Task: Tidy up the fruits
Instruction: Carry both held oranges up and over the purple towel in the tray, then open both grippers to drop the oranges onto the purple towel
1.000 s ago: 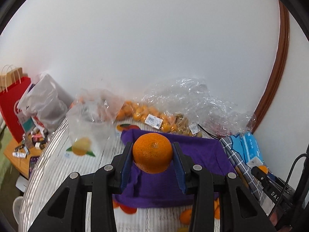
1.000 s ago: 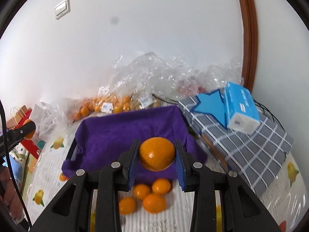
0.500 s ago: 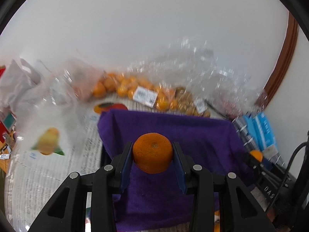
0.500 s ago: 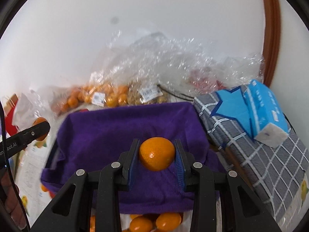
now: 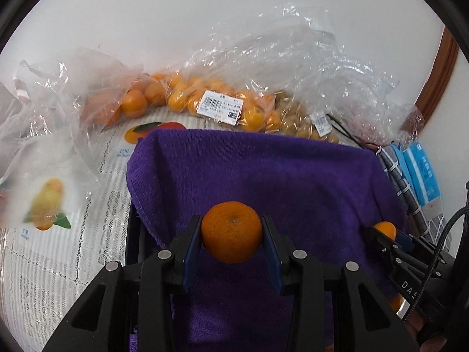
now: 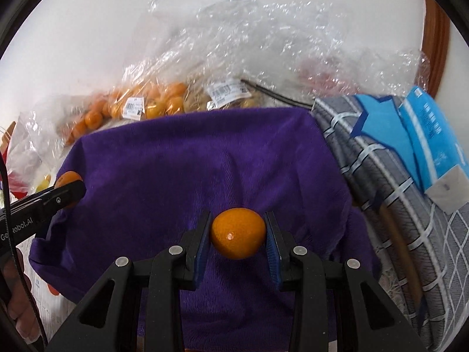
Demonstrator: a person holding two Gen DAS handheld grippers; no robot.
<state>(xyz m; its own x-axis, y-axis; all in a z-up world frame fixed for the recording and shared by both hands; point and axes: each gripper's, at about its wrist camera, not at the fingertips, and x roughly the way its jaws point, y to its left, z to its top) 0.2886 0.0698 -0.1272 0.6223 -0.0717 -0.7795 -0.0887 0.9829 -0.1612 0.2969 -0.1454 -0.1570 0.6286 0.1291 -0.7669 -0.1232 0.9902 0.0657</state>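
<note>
1. Two round orange mandarins are each clamped in a black two-finger claw above the purple terry towel (image 5: 263,176), the landmark here.
2. The left claw (image 5: 231,242) grips the larger dimpled mandarin (image 5: 231,236) between its blue pads (image 5: 192,249), over the towel's near middle in the left wrist view.
3. The right claw (image 6: 238,239) is clamped on the smoother, glossy mandarin (image 6: 237,233), likewise over the towel's near middle in the right wrist view.
4. Each claw shows in the other's camera: the right claw's tip with its fruit sits at the towel's right edge in the left wrist view, and the left claw's tip sits at the towel's left edge in the right wrist view.
5. The towel is draped over something boxy with a dark frame at its left side; what lies beneath is hidden.
6. Behind the towel, against the white wall (image 5: 205,14), lie clear plastic bags of small orange fruits (image 5: 187,99) with white barcode labels, then crumpled clear plastic wrap (image 5: 307,52).
7. Left of the towel, the counter (image 5: 52,264) carries a pale striped cover printed with fruit pictures.
8. Right of the towel lies a grey checked cloth (image 6: 410,249) with a blue tissue pack (image 6: 431,135) on it.
9. A brown wooden trim (image 5: 439,73) rises beyond the towel's far right corner.
</note>
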